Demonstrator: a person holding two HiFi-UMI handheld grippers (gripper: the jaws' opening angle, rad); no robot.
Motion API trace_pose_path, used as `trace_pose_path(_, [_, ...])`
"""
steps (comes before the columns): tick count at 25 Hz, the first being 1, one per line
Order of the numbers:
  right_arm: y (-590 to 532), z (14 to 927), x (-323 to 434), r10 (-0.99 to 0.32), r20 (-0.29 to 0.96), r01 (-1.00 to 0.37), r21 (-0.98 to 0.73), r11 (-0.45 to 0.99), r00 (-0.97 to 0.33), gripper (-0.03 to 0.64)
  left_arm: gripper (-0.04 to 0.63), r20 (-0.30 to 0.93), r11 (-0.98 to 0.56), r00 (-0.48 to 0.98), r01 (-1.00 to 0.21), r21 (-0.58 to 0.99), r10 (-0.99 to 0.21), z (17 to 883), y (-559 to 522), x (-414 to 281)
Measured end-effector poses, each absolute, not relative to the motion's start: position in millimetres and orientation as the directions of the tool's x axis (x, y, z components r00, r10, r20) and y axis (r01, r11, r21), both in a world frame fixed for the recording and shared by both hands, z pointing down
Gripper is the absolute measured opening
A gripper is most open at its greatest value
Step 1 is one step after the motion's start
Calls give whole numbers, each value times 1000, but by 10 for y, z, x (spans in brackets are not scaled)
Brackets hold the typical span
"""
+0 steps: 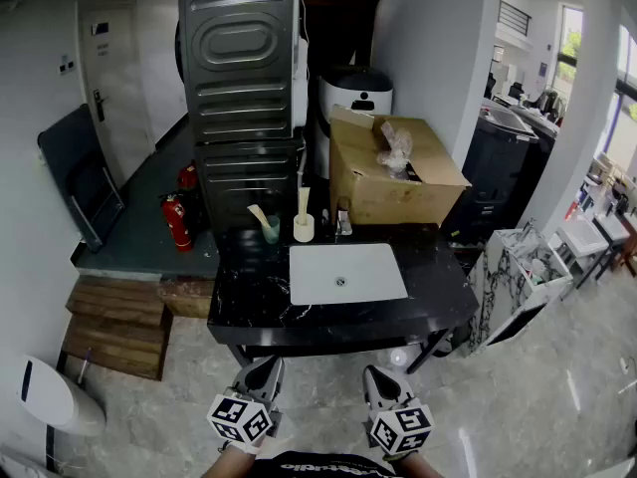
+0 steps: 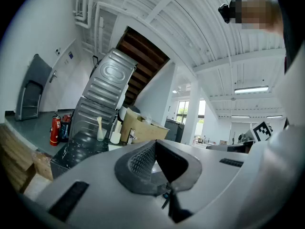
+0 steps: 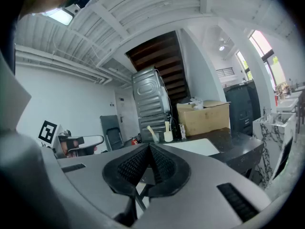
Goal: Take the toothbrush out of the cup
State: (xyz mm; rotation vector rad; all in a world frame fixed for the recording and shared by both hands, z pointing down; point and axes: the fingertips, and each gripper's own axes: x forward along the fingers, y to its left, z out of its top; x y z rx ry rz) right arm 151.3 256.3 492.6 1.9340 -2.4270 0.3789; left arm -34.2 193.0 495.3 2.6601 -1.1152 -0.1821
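Note:
At the back of the black marble table (image 1: pixel 249 297) stand two cups. A clear greenish cup (image 1: pixel 271 230) has a pale toothbrush (image 1: pixel 259 214) leaning left in it. Right beside it, a cream cup (image 1: pixel 304 229) carries an upright pale stick (image 1: pixel 303 202). Both cups also show small in the left gripper view (image 2: pixel 101 133) and the right gripper view (image 3: pixel 167 136). My left gripper (image 1: pixel 267 366) and right gripper (image 1: pixel 375 374) hover side by side short of the table's front edge, far from the cups. Each is shut with nothing between its jaws (image 2: pixel 154 143) (image 3: pixel 148 147).
A white sink (image 1: pixel 343 272) is set in the tabletop, with a faucet (image 1: pixel 343 222) behind it. An open cardboard box (image 1: pixel 393 177) sits back right, tall metal appliances (image 1: pixel 239 88) behind the cups. Fire extinguishers (image 1: pixel 177 222), wooden pallets (image 1: pixel 119 327) and a marble-patterned cabinet (image 1: pixel 518 277) flank the table.

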Motion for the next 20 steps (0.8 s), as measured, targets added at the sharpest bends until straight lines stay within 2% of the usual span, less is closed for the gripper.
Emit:
trace_pose_path(11, [2620, 4940, 1529, -969, 130, -968, -168, 188, -210, 37, 15, -15, -674, 694, -693, 255, -720, 4976, 1978, -384])
trace_pose_path(16, [2649, 4847, 1475, -970, 70, -953, -217, 211, -231, 38, 15, -12, -676, 699, -688, 264, -715, 5019, 2023, -395])
trace_pose_path(20, [2628, 4875, 1461, -968, 84, -951, -225, 212, -235, 38, 15, -14, -677, 700, -685, 269, -714, 5029, 2036, -405])
